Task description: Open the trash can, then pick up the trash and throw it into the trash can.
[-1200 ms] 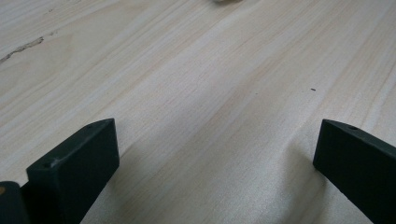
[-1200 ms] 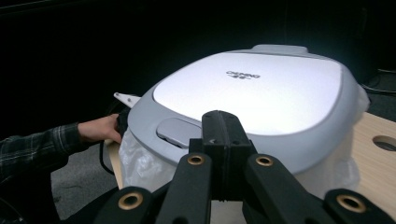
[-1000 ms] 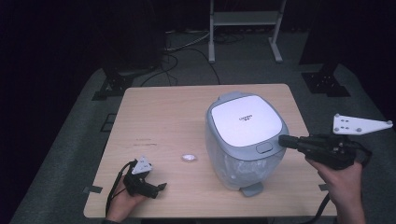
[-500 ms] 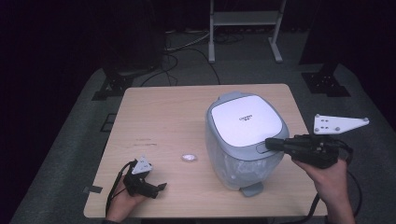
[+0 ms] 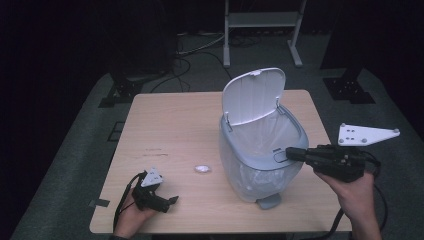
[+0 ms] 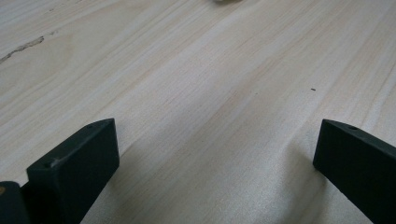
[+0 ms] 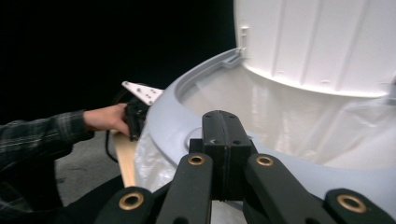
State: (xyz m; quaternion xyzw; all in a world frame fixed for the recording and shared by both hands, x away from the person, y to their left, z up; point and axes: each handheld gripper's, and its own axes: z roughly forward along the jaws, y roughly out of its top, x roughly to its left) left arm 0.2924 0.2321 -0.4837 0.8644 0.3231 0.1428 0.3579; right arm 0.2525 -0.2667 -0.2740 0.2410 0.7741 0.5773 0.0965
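Bin (image 5: 260,165) lid (image 5: 253,96) up — my right gripper (image 5: 291,154), jaws closed and empty, at its button. Left gripper (image 5: 170,201) open, idle. Scrap (image 5: 202,169) not yet binned.

lid (image 5: 254,95) is standing popped open on the trash bin (image 5: 260,160) now, right gripper (image 5: 292,154) pressing at its front rim

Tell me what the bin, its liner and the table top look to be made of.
Bin: probably moulded plastic, grey body and white lid with ribs underneath, smooth semi-matt sheen. Liner: thin clear plastic film, wrinkled and glossy. Table top: pale wood or wood-look laminate; grain lines show, matt surface.
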